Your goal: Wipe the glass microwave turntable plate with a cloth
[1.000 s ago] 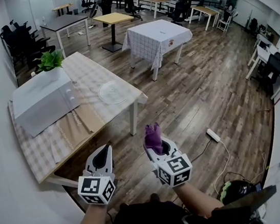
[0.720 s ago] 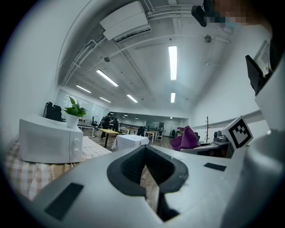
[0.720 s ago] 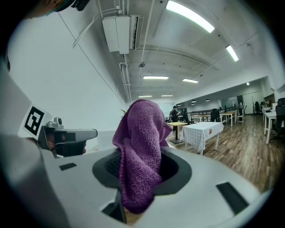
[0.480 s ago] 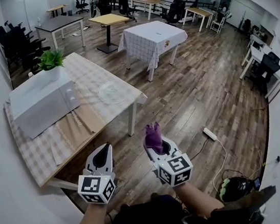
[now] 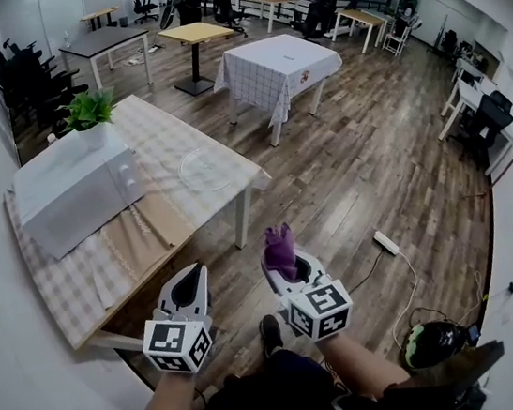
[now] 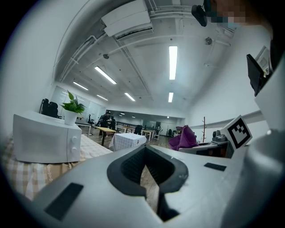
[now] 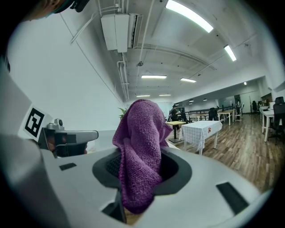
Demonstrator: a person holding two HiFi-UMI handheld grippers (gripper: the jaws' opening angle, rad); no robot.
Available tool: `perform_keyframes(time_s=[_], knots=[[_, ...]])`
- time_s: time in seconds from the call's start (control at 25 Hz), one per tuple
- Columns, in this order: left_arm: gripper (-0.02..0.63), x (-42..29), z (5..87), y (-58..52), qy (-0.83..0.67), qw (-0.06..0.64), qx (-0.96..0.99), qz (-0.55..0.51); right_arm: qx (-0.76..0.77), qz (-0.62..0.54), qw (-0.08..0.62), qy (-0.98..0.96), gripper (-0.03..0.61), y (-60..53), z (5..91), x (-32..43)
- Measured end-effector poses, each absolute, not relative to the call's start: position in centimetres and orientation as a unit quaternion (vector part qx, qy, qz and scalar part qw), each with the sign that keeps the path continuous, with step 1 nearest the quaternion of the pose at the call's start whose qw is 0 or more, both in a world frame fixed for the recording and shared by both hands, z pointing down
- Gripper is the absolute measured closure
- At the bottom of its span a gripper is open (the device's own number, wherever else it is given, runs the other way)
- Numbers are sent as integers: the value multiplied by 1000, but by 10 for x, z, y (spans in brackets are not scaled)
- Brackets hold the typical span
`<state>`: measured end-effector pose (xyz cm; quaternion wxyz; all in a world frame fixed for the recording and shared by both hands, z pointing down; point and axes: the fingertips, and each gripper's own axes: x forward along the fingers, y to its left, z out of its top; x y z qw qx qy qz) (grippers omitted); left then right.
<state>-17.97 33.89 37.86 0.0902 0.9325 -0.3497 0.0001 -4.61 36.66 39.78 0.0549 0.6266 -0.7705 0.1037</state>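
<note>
The clear glass turntable plate [image 5: 205, 169] lies flat on the checked tablecloth near the table's right end, to the right of the white microwave [image 5: 74, 189]. A purple cloth [image 5: 279, 248] sticks up from my right gripper [image 5: 281, 254], whose jaws are shut on it; in the right gripper view the cloth [image 7: 140, 151] drapes over the jaws. My left gripper [image 5: 189, 280] is shut and holds nothing. Both grippers hang over the wooden floor, well short of the table.
A potted plant [image 5: 90, 112] stands on the microwave. The table [image 5: 166, 223] has a bare wooden strip at its near edge. A checked-cloth table [image 5: 277, 67] stands farther back. A power strip [image 5: 387, 243] with a cable lies on the floor at right. Chairs and desks fill the back.
The view has shifted slightly, and a shoe now shows on the floor between the grippers. Both grippers keep their places in the view and their states.
</note>
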Motion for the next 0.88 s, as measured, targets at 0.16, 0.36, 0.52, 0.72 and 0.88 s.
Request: perform_keyframes(time_s=[0.16,0.36,0.52,0.72,0.88], knots=[[611,-172,380,318,-361,94,928,3,618,101,54,-777,433,343,395,-35],[611,-156,374,290,-374,89,923,1,609,96,49,-786,433,313,387,-16],[611,-142,372,270,-381,91,920,3,603,98,52,-790,433,292,384,0],[611,-122,381,246,-386,94,918,10,598,103,50,-793,433,265,391,21],[611,-109,381,227,-392,93,915,11,590,104,51,-799,433,246,393,33]])
